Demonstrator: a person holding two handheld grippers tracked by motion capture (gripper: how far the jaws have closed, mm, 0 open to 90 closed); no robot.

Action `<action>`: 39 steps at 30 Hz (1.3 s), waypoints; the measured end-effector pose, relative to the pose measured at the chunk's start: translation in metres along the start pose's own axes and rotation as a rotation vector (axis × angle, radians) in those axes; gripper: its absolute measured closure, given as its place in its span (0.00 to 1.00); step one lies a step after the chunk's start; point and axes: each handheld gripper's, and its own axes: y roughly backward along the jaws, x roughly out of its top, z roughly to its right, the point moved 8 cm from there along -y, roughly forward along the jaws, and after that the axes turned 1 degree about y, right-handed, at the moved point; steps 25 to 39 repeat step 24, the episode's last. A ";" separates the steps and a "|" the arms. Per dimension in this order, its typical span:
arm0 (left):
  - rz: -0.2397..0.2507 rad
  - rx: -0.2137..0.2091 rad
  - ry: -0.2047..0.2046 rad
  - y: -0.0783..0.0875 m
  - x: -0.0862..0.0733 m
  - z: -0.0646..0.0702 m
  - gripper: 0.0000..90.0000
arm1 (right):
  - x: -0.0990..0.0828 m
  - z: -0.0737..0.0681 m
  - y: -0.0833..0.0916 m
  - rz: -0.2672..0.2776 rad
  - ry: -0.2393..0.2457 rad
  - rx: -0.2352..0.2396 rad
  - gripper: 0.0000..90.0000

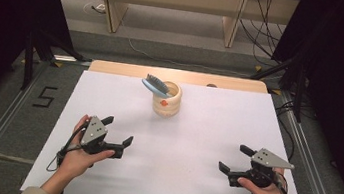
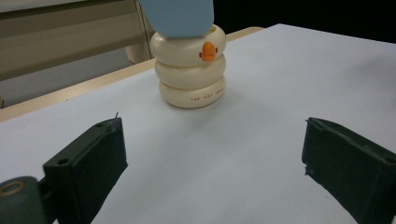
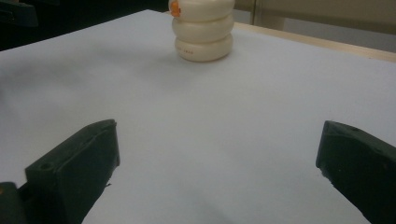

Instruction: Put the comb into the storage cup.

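A cream ringed holder (image 1: 167,100) with an orange duck mark stands on the white table (image 1: 205,131) near its far middle. A light blue brush (image 1: 155,85) leans out of its mouth to the left. The holder (image 2: 191,70) fills the upper middle of the left gripper view, with the brush (image 2: 177,16) above it. In the right gripper view the holder (image 3: 203,28) sits at the top. My left gripper (image 1: 117,130) is open at the near left, nothing between its jaws. My right gripper (image 1: 233,158) is open at the near right, also empty.
A wooden strip (image 1: 178,75) runs along the table's far edge. Beyond it stand wooden furniture legs (image 1: 113,8) and loose cables (image 1: 264,28) on the floor. Metal rails (image 1: 304,149) flank the table. A mark "5" (image 1: 45,96) lies on the floor at left.
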 end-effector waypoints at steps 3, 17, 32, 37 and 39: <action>-0.003 0.006 0.004 0.002 -0.003 -0.001 0.07 | -0.001 0.001 0.002 0.001 0.001 -0.004 0.00; 0.000 0.024 0.013 0.002 -0.009 -0.003 0.07 | -0.003 0.001 0.002 -0.001 0.008 -0.006 0.00; -0.006 0.016 0.017 0.000 -0.012 0.002 0.07 | -0.004 0.001 0.001 -0.002 0.009 -0.007 0.00; -0.006 0.016 0.017 0.000 -0.012 0.002 0.07 | -0.004 0.001 0.001 -0.002 0.009 -0.007 0.00; -0.006 0.016 0.017 0.000 -0.012 0.002 0.07 | -0.004 0.001 0.001 -0.002 0.009 -0.007 0.00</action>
